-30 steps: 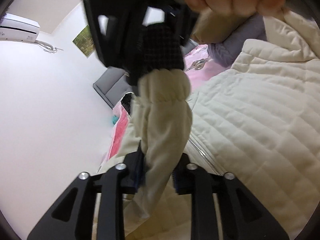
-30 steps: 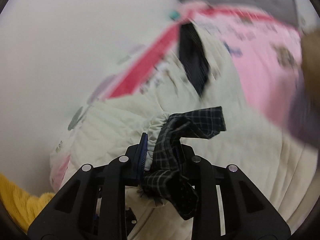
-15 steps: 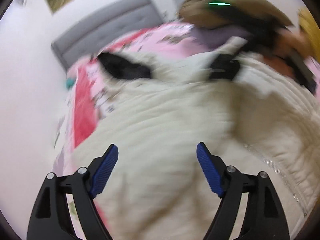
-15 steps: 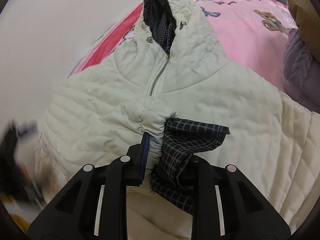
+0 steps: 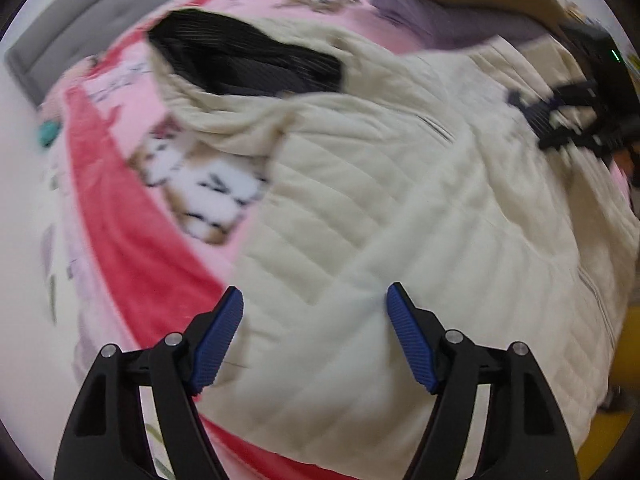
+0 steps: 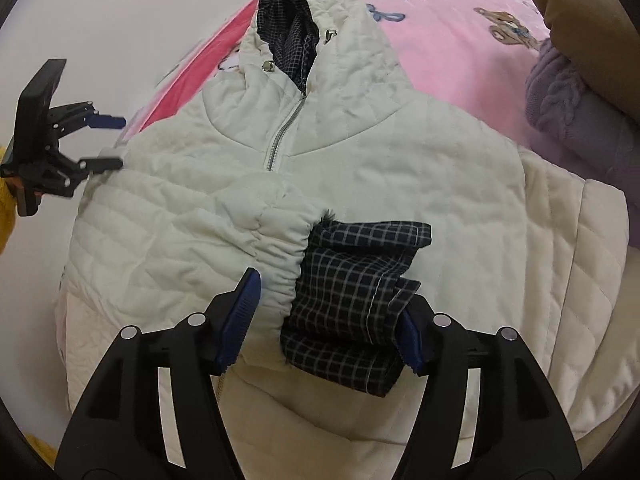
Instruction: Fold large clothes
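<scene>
A cream quilted hooded jacket (image 6: 360,152) with a dark checked lining lies zip-up on the bed. One sleeve is folded across its chest, and the turned-out checked cuff (image 6: 352,280) rests on the front. My right gripper (image 6: 326,324) hangs just above that cuff. Its jaws are opening, the cuff lies loose between them, and the left pad stands clear of the fabric. My left gripper (image 5: 315,320) hovers over the jacket's side (image 5: 400,220) near the hood (image 5: 248,60). Its jaws are wide and closing slightly, with nothing between them. The left gripper (image 6: 119,143) also shows at the jacket's left shoulder edge.
A pink bed cover (image 6: 460,20) with bear prints lies under the jacket. A purple knit garment (image 6: 568,108) and a tan one (image 6: 580,12) are piled at the right. The grey headboard (image 5: 80,12) stands at the far end, and a white wall runs along the left.
My left gripper let go of the sleeve, opened wide and swung away to the jacket's left side. My right gripper lowered the cuff onto the jacket front, and its jaws spread off it.
</scene>
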The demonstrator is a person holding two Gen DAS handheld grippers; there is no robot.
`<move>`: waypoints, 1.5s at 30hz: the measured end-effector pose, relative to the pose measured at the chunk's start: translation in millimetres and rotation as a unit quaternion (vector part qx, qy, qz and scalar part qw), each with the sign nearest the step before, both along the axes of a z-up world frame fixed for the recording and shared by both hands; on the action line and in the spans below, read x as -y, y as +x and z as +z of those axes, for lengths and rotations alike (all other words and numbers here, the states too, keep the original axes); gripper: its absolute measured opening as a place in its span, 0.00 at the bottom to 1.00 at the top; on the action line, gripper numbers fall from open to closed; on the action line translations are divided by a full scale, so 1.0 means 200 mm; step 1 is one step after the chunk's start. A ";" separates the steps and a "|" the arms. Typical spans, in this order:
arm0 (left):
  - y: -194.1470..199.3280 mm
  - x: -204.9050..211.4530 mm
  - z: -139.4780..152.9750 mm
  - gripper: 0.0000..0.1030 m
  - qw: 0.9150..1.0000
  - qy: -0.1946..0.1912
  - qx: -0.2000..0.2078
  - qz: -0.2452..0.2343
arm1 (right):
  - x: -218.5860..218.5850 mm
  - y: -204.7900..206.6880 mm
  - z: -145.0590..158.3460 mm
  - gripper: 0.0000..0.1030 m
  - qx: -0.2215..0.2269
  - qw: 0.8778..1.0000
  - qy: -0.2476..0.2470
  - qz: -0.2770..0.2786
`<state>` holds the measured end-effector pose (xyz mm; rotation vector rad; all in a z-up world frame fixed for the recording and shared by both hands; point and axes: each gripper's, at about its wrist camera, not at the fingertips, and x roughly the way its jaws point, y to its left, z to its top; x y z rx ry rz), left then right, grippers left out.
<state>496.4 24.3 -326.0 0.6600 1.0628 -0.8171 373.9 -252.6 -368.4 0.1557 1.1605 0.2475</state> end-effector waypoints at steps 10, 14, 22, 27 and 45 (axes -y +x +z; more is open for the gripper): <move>-0.12 -0.01 -0.18 0.46 0.999 0.005 0.005 0.042 | -0.10 0.01 -0.08 0.35 -0.014 1.000 0.001 0.014; -0.21 -0.03 -0.17 0.22 0.989 0.029 0.116 0.090 | -0.18 0.03 0.04 0.17 0.020 0.999 0.001 0.036; -0.16 -0.10 -0.24 0.22 0.985 0.029 0.102 0.139 | -0.23 0.09 0.04 0.09 -0.005 0.997 -0.066 0.038; -0.13 -0.10 -0.27 0.27 0.989 0.021 0.086 0.120 | -0.12 0.12 -0.09 0.10 -0.048 0.999 -0.016 -0.019; -0.62 -0.07 -0.11 0.80 0.969 -0.036 0.079 0.233 | -0.46 0.01 0.03 0.41 0.061 0.986 -0.125 0.094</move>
